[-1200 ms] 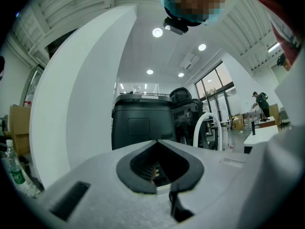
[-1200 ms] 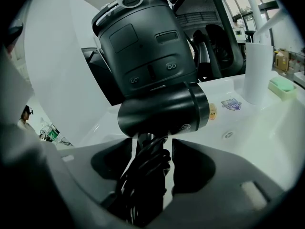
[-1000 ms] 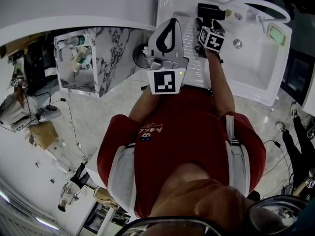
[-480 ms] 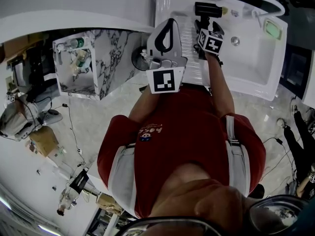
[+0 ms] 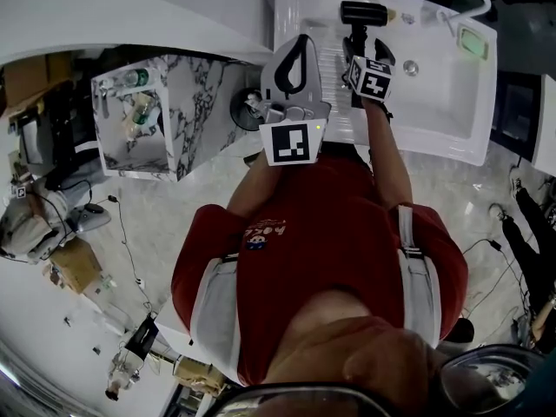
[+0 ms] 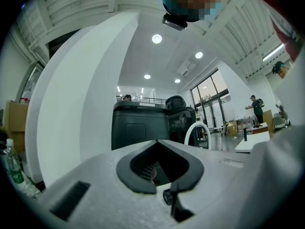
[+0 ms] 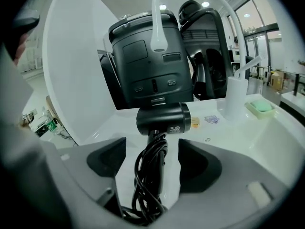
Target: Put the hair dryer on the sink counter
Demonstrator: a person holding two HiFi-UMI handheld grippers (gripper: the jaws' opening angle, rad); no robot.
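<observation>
One white sink counter (image 5: pixel 452 142) carries everything, with its basin at the right end and a ribbed draining part at the left end. Compared with one second ago, the black hair dryer (image 5: pixel 363 14) lies closer to the back edge of this counter, on the draining part, and the marker cube of the right gripper (image 5: pixel 365 55) stands a little farther from the barrel. In the right gripper view the claw is wide. The handle and the coiled black cord (image 7: pixel 150 175) are between the jaws, with a gap on each side, so I judge it is released and the placing is nearly complete. The left gripper (image 5: pixel 298 46) hangs over the front left corner, its jaws together on nothing.
</observation>
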